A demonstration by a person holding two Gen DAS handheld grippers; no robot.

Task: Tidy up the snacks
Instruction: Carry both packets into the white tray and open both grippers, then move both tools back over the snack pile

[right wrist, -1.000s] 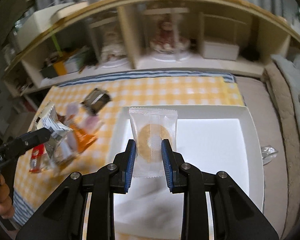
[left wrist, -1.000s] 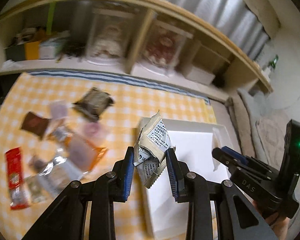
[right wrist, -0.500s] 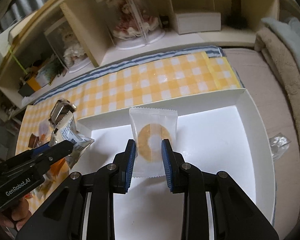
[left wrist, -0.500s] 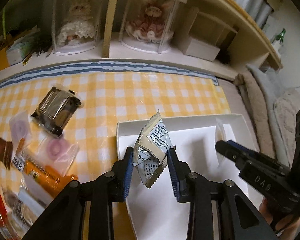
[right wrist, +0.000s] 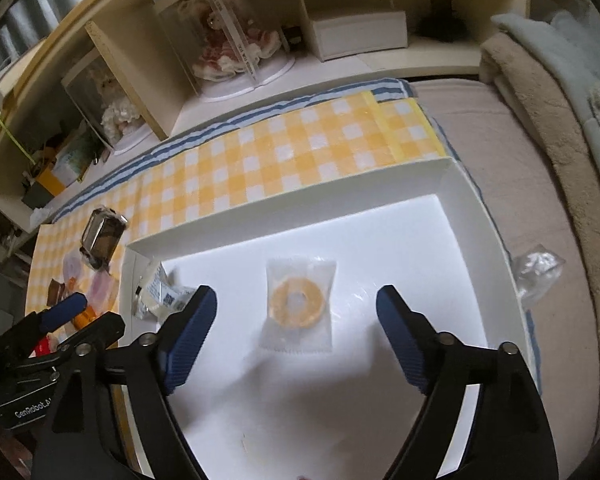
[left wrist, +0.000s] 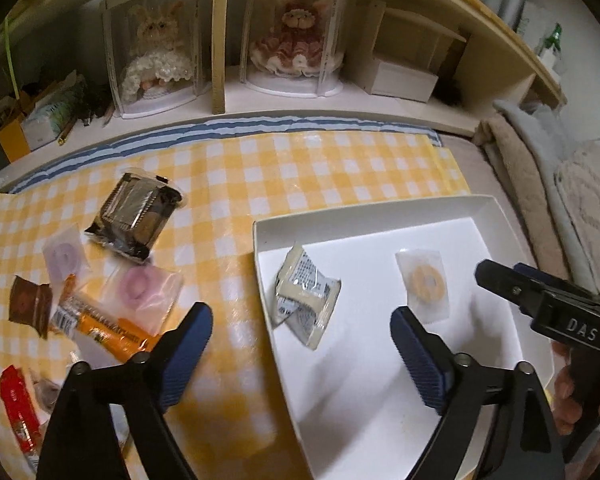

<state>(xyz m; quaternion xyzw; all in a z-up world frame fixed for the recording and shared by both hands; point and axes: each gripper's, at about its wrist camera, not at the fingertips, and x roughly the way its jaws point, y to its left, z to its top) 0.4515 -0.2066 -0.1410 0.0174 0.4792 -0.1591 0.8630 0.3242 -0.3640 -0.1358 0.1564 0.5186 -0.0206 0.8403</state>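
A white tray (left wrist: 380, 208) (right wrist: 300, 204) lies on the yellow checked cloth. In its left part lies a crumpled cream packet (left wrist: 306, 300) (right wrist: 156, 292). A clear packet with a yellow ring biscuit (left wrist: 424, 284) (right wrist: 298, 304) lies flat in the middle. My left gripper (left wrist: 300, 320) hangs over the cream packet with its jaws opening, and the pads stand clear of it. My right gripper (right wrist: 297, 300) is over the ring packet, jaws opening too, touching nothing. Each gripper shows at the edge of the other's view.
Several loose snacks lie on the cloth left of the tray: a dark foil packet (left wrist: 138, 212), a pink ring packet (left wrist: 140, 292), an orange bar (left wrist: 104, 328), a red stick (left wrist: 18, 408). A crumpled clear wrapper (right wrist: 540, 270) sits right of the tray. Shelves with doll cases stand behind.
Both grippers came down over the tray and let go. The cream packet and the ring packet, held a moment ago, now lie on the tray floor.
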